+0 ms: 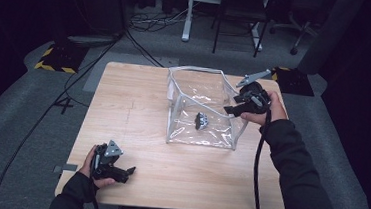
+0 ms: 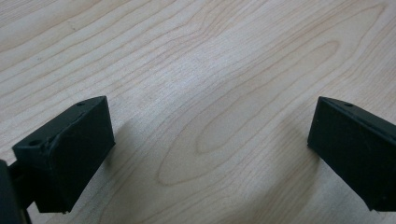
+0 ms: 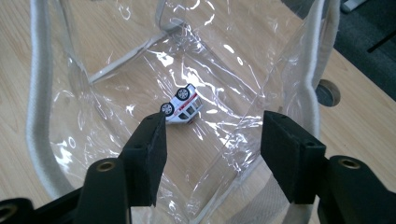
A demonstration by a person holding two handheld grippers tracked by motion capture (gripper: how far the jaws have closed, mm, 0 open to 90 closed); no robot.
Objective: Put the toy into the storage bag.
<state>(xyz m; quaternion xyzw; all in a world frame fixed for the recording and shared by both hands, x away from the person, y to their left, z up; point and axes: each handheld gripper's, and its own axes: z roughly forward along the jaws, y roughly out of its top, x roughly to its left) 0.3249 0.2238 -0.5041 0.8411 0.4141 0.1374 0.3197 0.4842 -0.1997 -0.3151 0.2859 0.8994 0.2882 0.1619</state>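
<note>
Lying on its side on the floor of the clear bag (image 1: 202, 93), the toy car (image 3: 183, 107) looks just dropped by the right gripper (image 3: 212, 156), jaws apart and empty above it; left gripper (image 2: 210, 154) open on the table (image 1: 138, 106); next, withdrawing clear of the rim.

Left gripper (image 2: 210, 158) fingers (image 2: 70, 158) spread wide just above bare wooden table (image 2: 210, 60)

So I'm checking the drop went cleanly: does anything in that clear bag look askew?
Yes. The toy car lies tipped on its side on the floor of the clear bag, wheels in the air rather than down. The right hand-held gripper above it is open and empty.
</note>
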